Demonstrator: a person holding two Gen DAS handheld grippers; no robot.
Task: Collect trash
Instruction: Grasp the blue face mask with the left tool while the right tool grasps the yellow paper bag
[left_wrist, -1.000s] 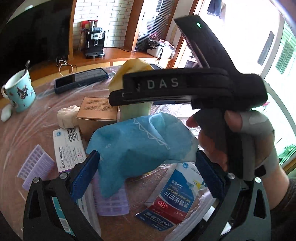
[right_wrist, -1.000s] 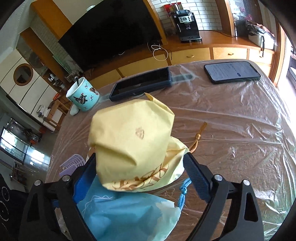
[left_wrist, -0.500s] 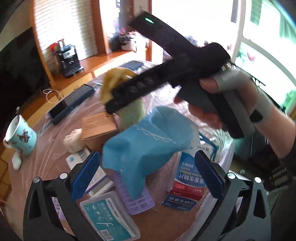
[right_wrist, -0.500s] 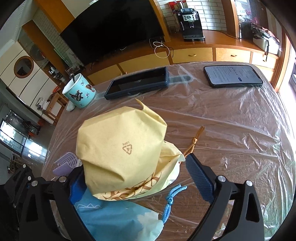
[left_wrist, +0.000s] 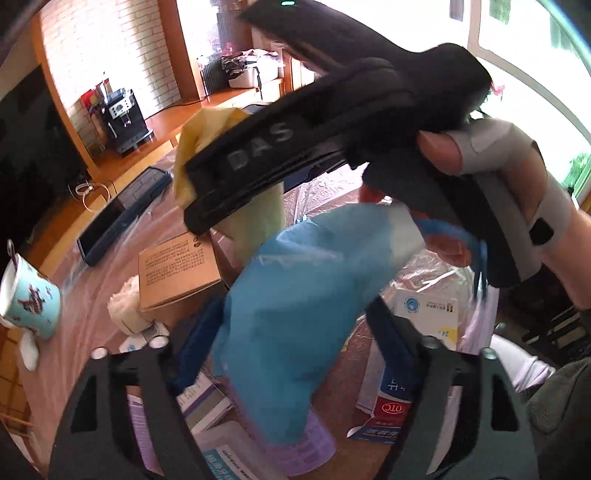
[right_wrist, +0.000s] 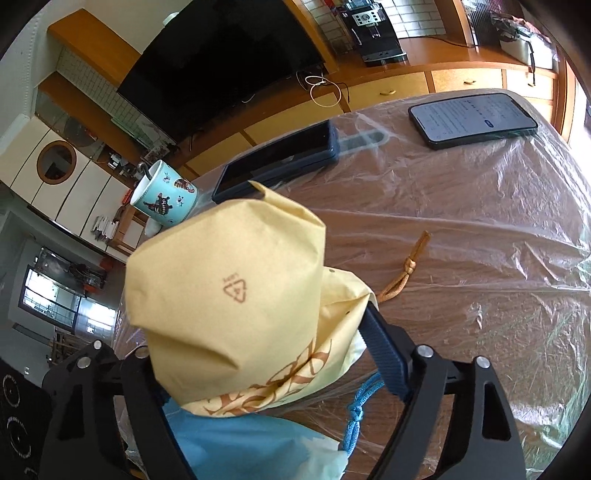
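Your left gripper (left_wrist: 295, 332) has just been closing its jaws on the crumpled blue paper bag (left_wrist: 295, 306), which fills the space between them. The left pad is pressing into the bag's side; the right pad is just at the other side, but the picture is blurred there, so the grip looks closed but not fully sure.

Your right gripper (right_wrist: 258, 354) has also been closing, and the yellow paper bag with a brown printed pattern (right_wrist: 236, 314) sits between its fingers. The right pad (right_wrist: 384, 354) is touching the bag's lower edge. The left pad is hidden behind the bag, so I cannot tell if the pinch is complete. In the left view this gripper shows as a black body, held by your hand (left_wrist: 491, 177) in a grey fingerless glove, above and behind the blue bag.

Both bags are at the near part of the brown table under a clear plastic sheet (right_wrist: 461, 229), the yellow one just above the blue one. Below the blue bag lie flat medicine packets (left_wrist: 391, 406). To the left are a brown cardboard box (left_wrist: 177, 273) and a turquoise mug with a spoon (left_wrist: 29, 299). On the far side lie a dark blue case (right_wrist: 280, 158) and a lit smartphone (right_wrist: 472, 118).
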